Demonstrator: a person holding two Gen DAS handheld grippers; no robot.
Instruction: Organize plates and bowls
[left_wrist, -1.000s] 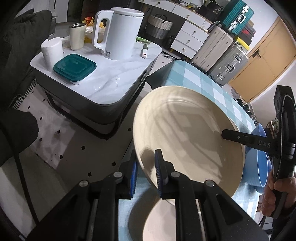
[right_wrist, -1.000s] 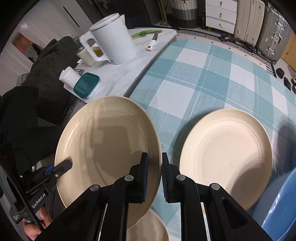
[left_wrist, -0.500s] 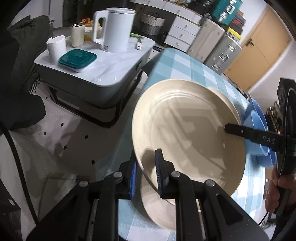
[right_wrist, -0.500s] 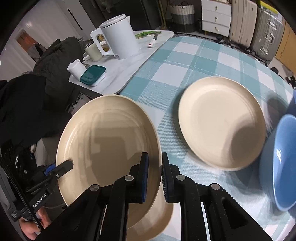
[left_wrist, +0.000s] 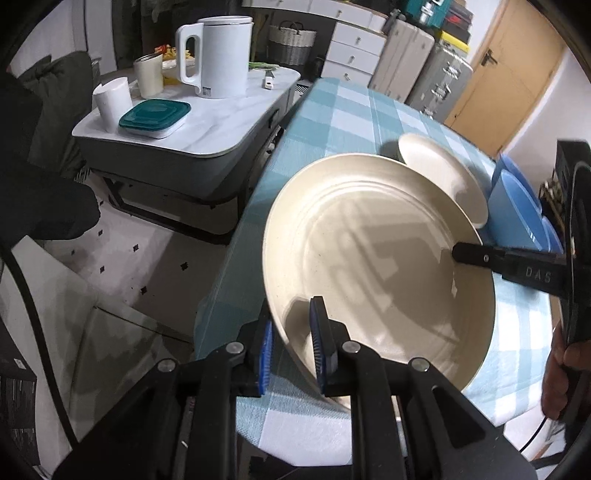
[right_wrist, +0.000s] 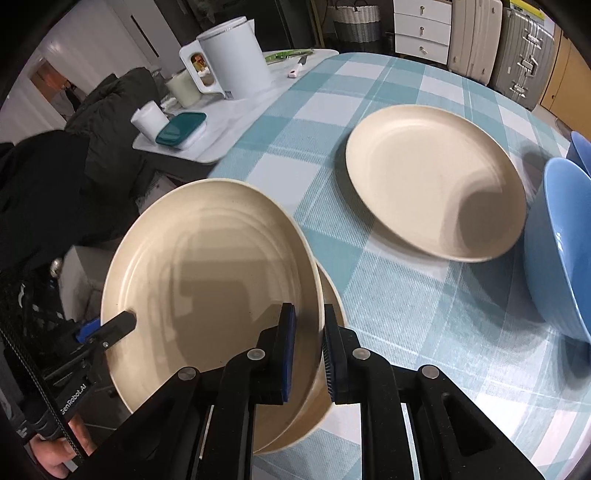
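Checked tablecloth (right_wrist: 369, 74) covers the table, bearing a cream plate (right_wrist: 432, 177) beside a blue bowl (right_wrist: 565, 251). Another large cream plate (left_wrist: 369, 251) hangs tilted above the table's edge, over a third plate (right_wrist: 325, 398). Left gripper (left_wrist: 291, 350) and right gripper (right_wrist: 308, 354) each clamp its rim.

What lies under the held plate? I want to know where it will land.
Under the held plate, gripped by both grippers, another cream plate's rim peeks out on the checked tablecloth. Most of that lower plate is covered, so anything on it stays unseen.
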